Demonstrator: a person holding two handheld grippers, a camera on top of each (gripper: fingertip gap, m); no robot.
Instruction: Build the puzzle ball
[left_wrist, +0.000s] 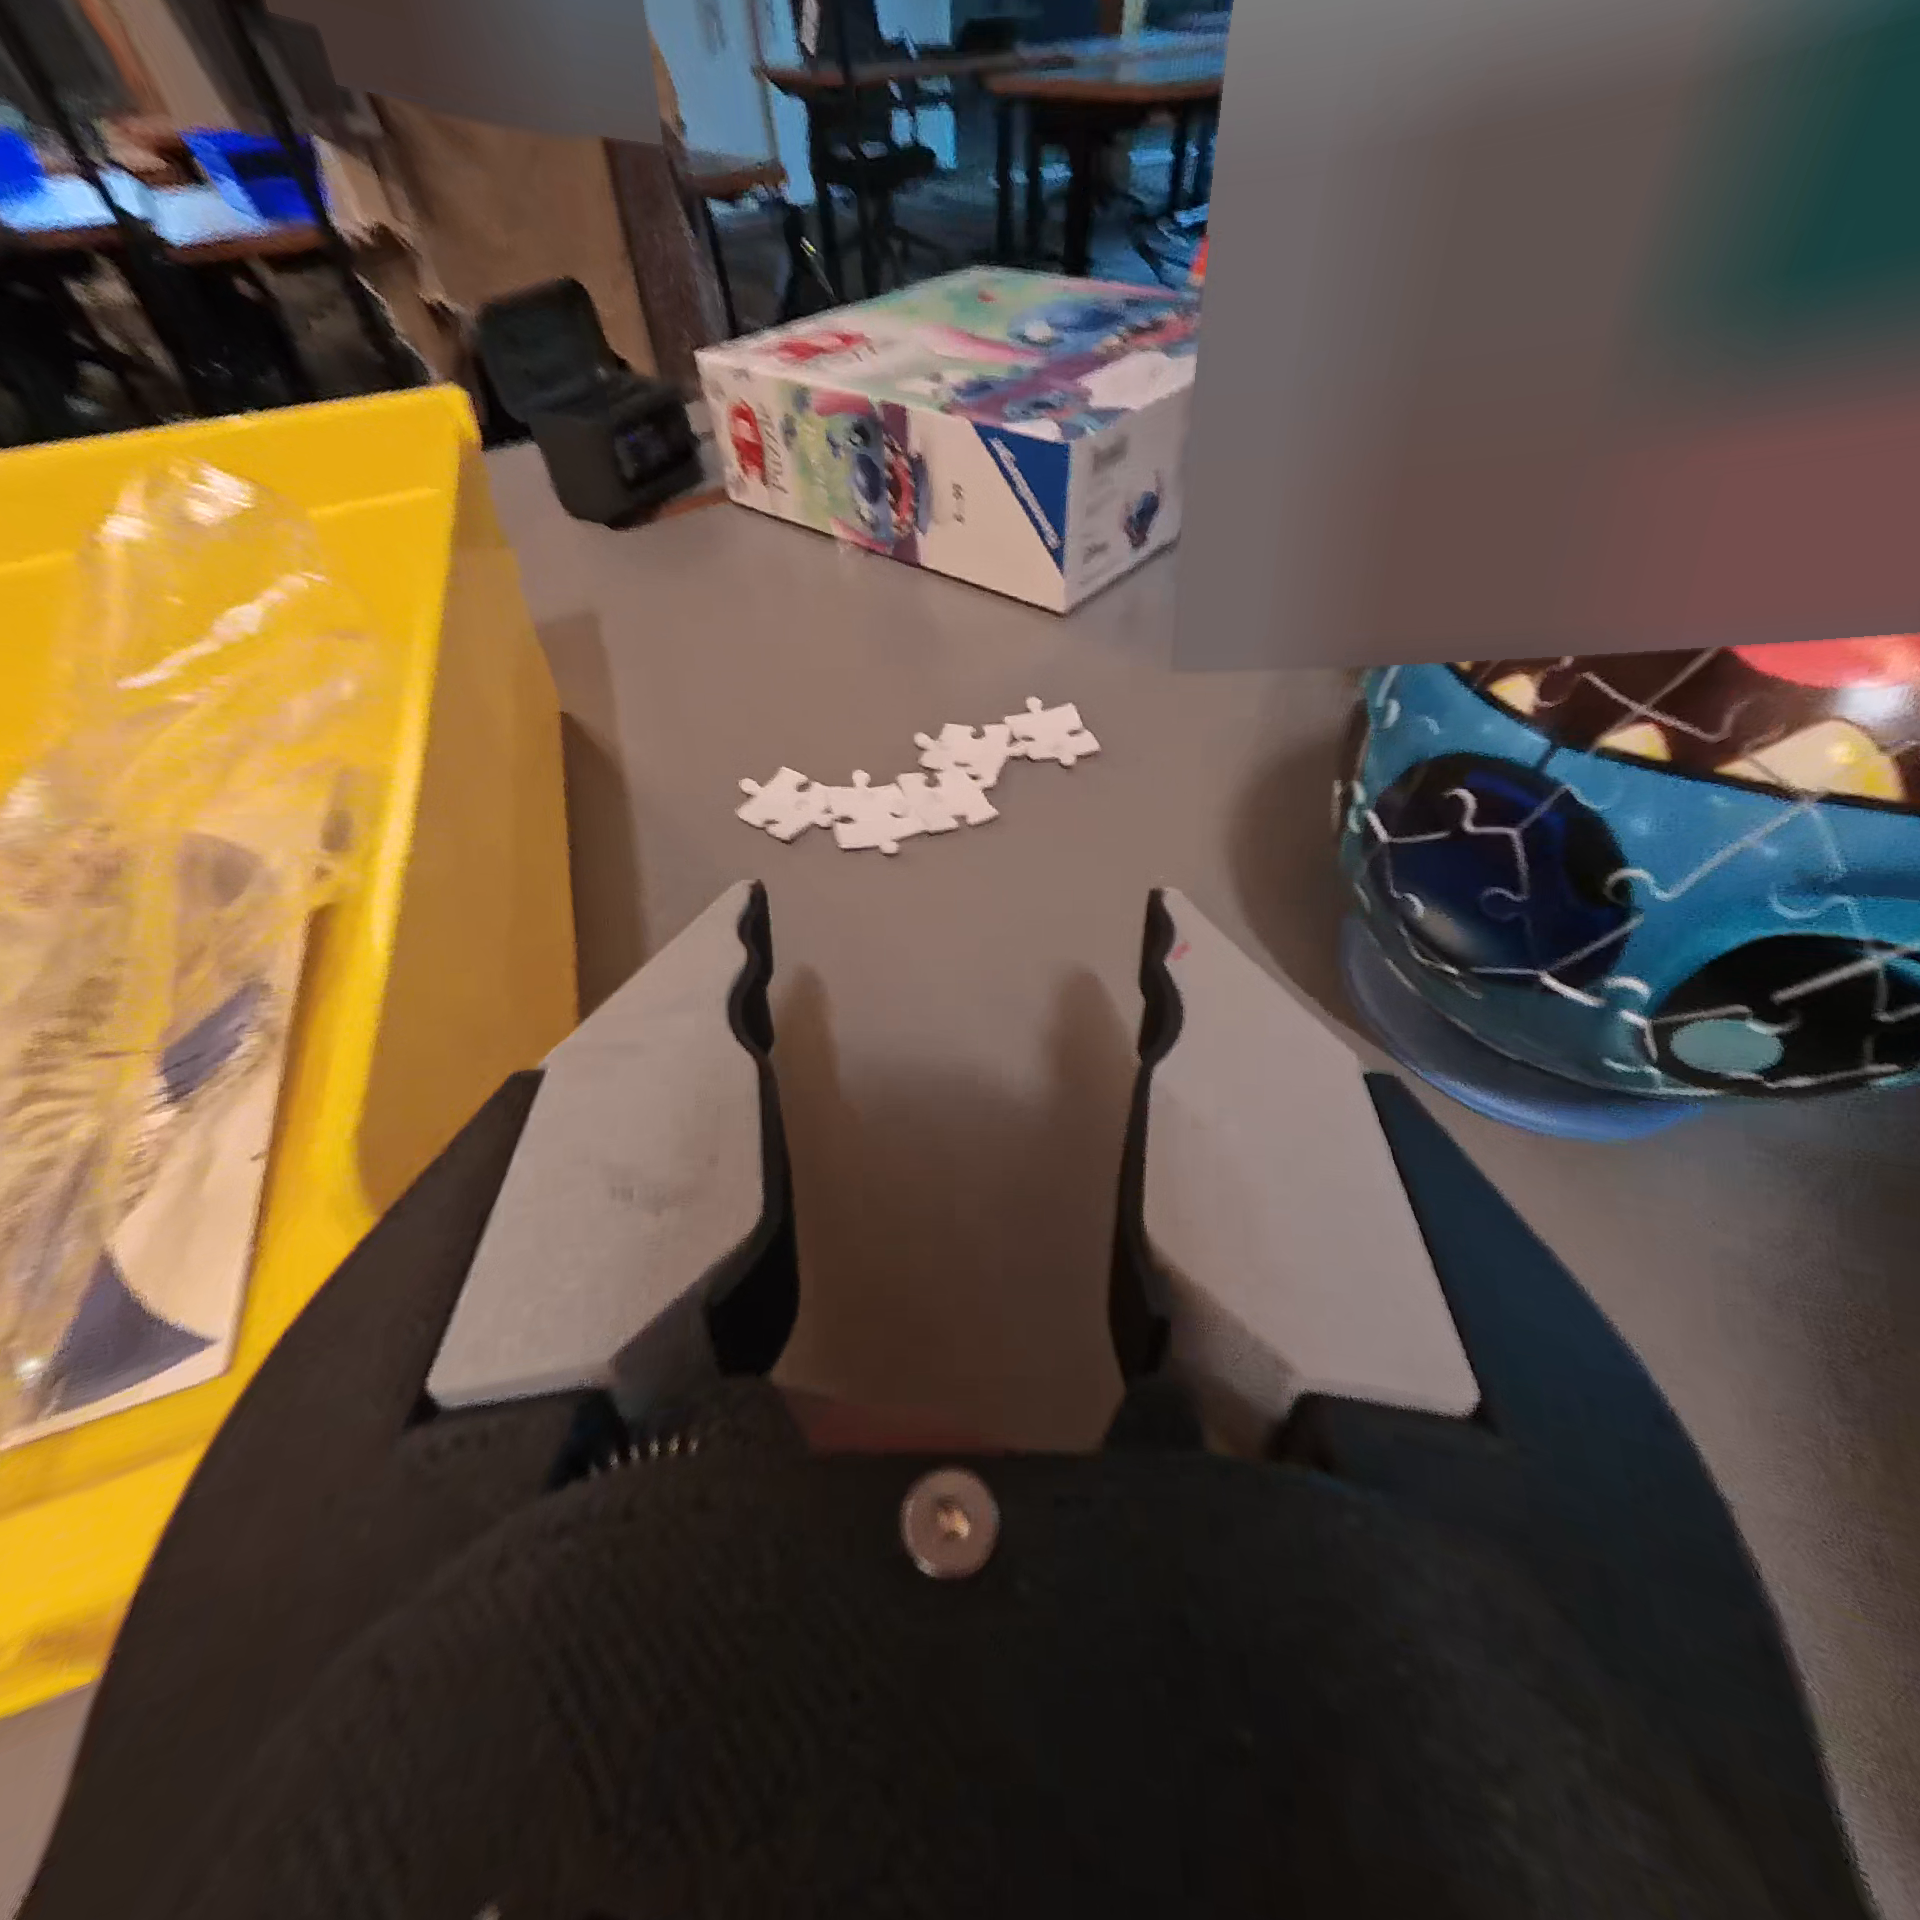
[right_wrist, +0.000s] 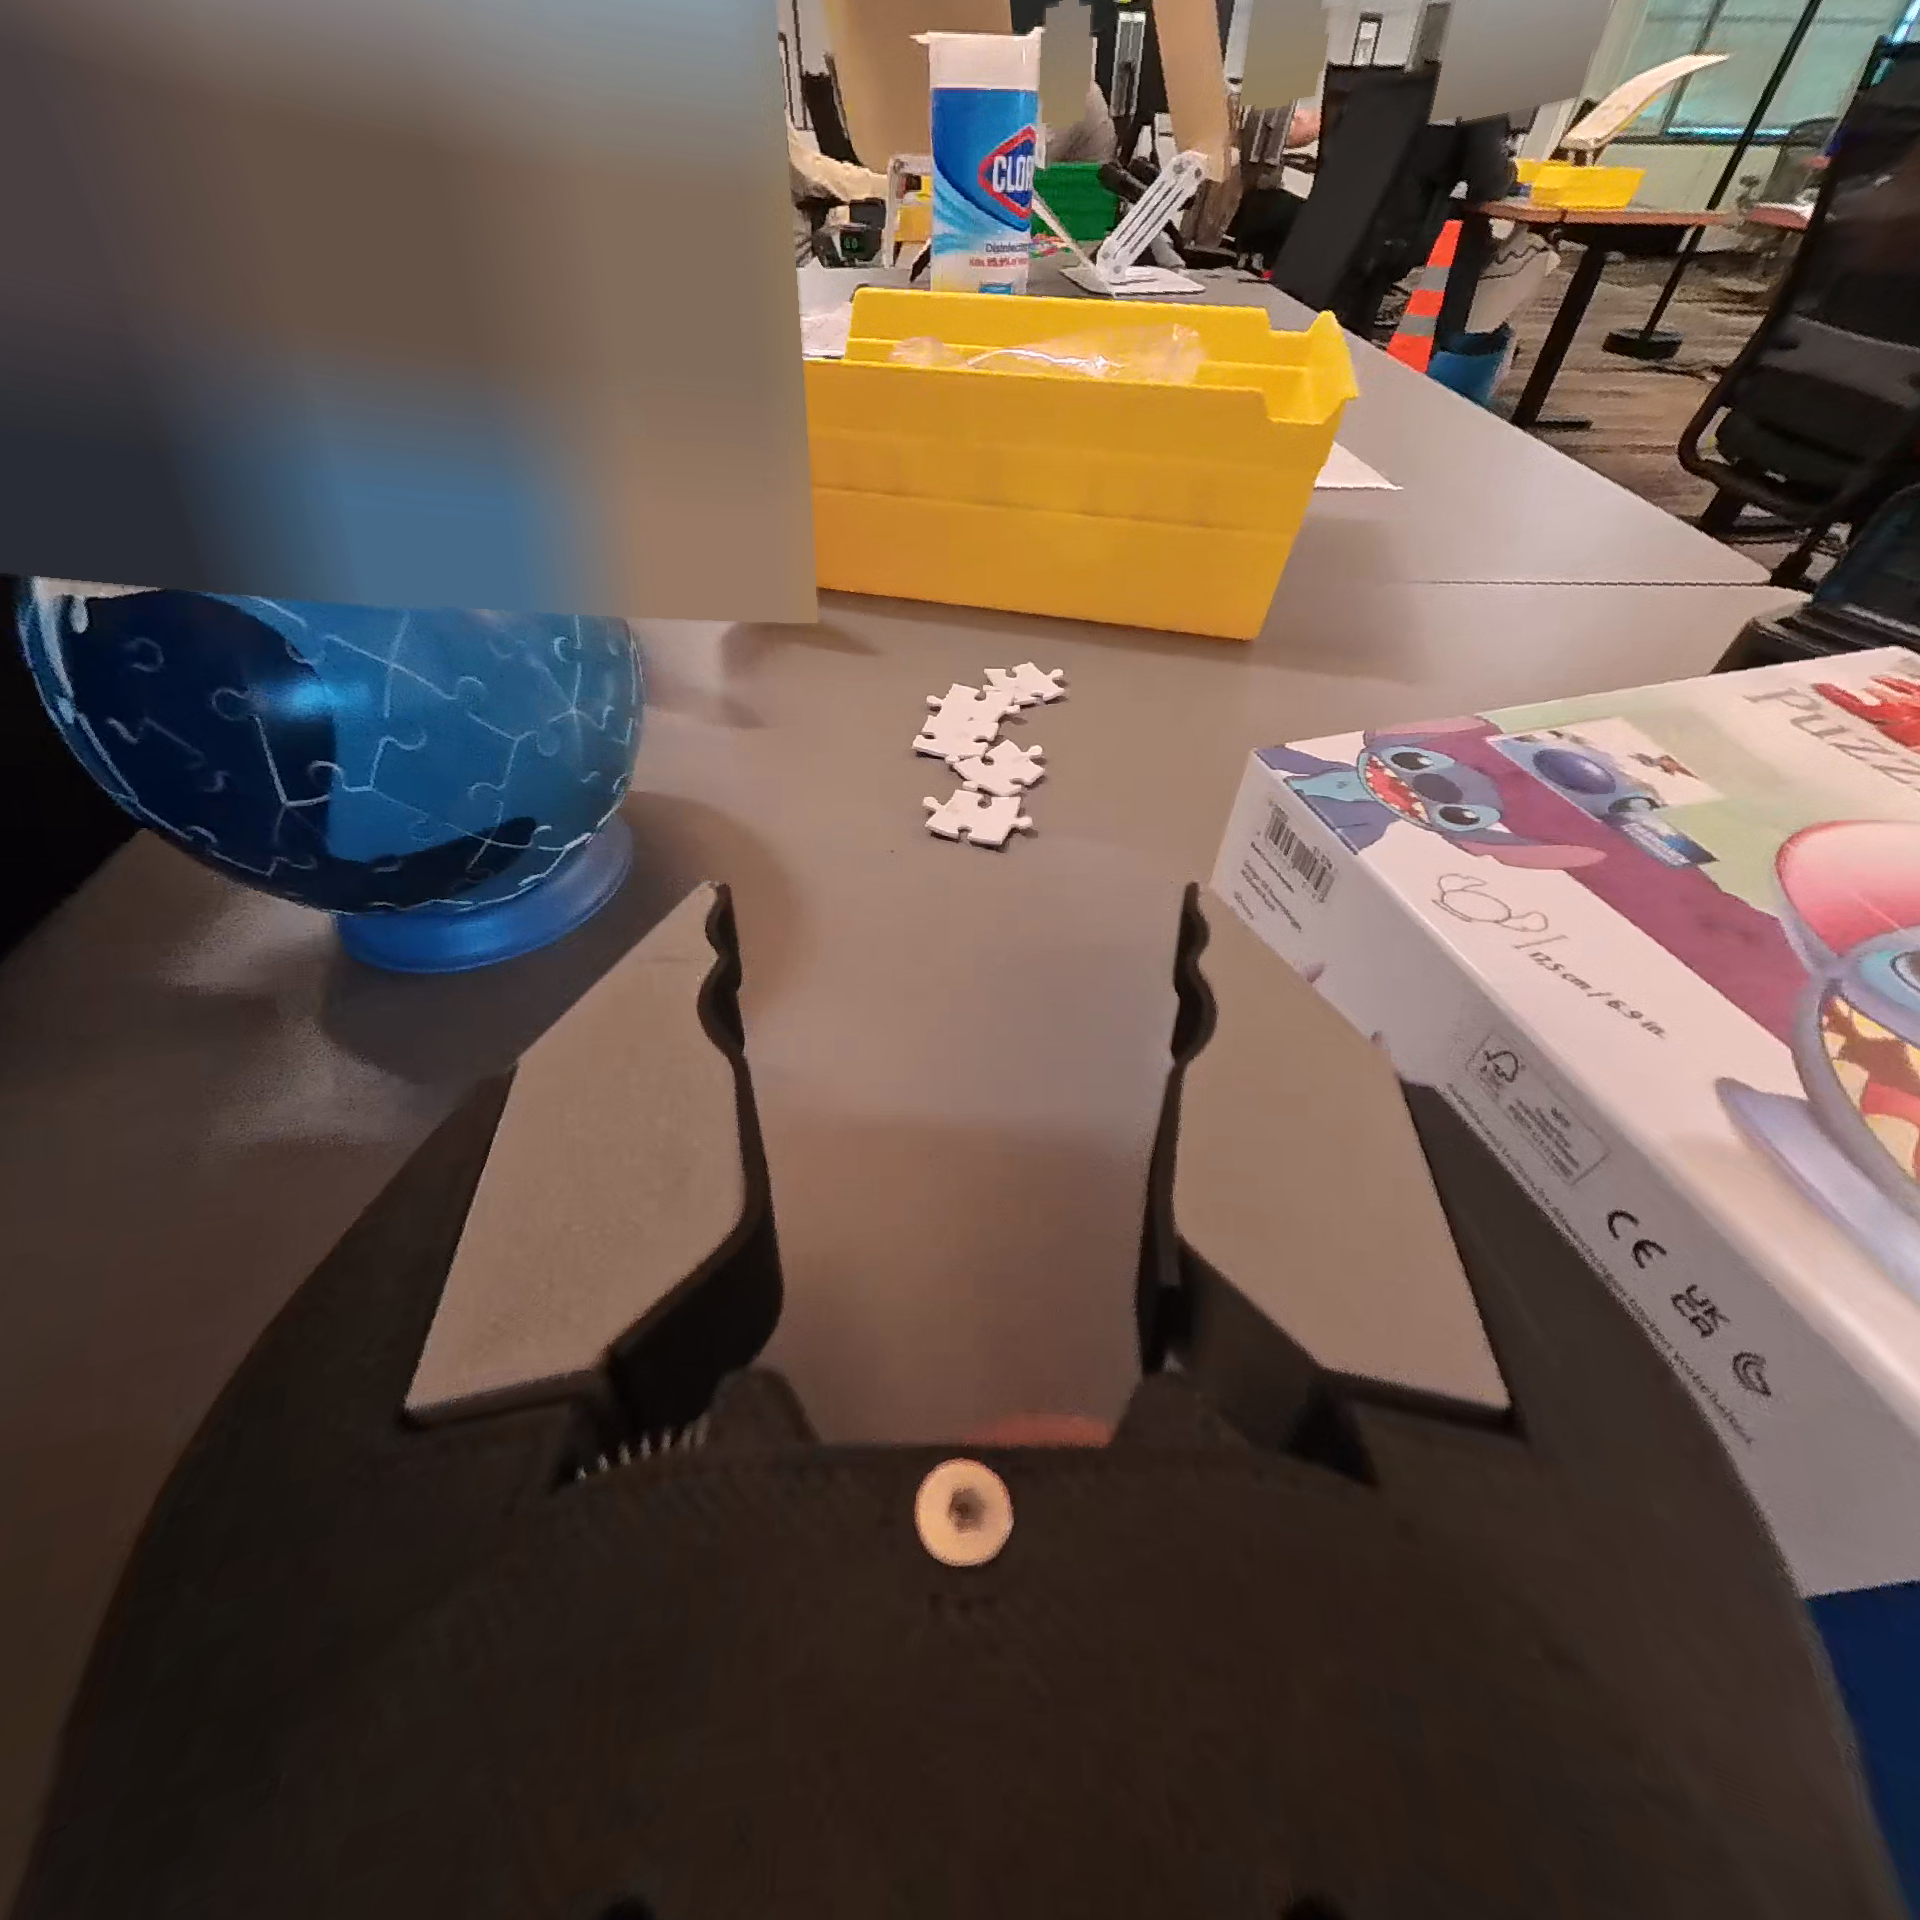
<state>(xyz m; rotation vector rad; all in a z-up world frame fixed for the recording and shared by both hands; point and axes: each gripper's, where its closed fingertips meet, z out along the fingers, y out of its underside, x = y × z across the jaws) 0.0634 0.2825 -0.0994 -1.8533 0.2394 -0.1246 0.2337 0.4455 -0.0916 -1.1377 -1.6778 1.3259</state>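
Observation:
A blue puzzle ball (left_wrist: 1621, 914) stands on a blue ring stand on the grey table, at the right of the left wrist view and at the left of the right wrist view (right_wrist: 343, 769); its top is hidden behind a blur patch. Several loose white puzzle pieces (left_wrist: 914, 779) lie face down in a small cluster on the table, ahead of both grippers, also in the right wrist view (right_wrist: 982, 753). My left gripper (left_wrist: 956, 914) is open and empty, short of the pieces. My right gripper (right_wrist: 956, 914) is open and empty, also short of them.
A yellow bin (left_wrist: 343, 831) holding a clear plastic bag (left_wrist: 156, 883) stands at the left, and beyond the pieces in the right wrist view (right_wrist: 1060, 488). The puzzle box (left_wrist: 956, 436) lies behind the pieces, close at the right in the right wrist view (right_wrist: 1621, 1039). A wipes canister (right_wrist: 982, 166) stands farther back. The grippers' ends are close to 25 centimeters from one another.

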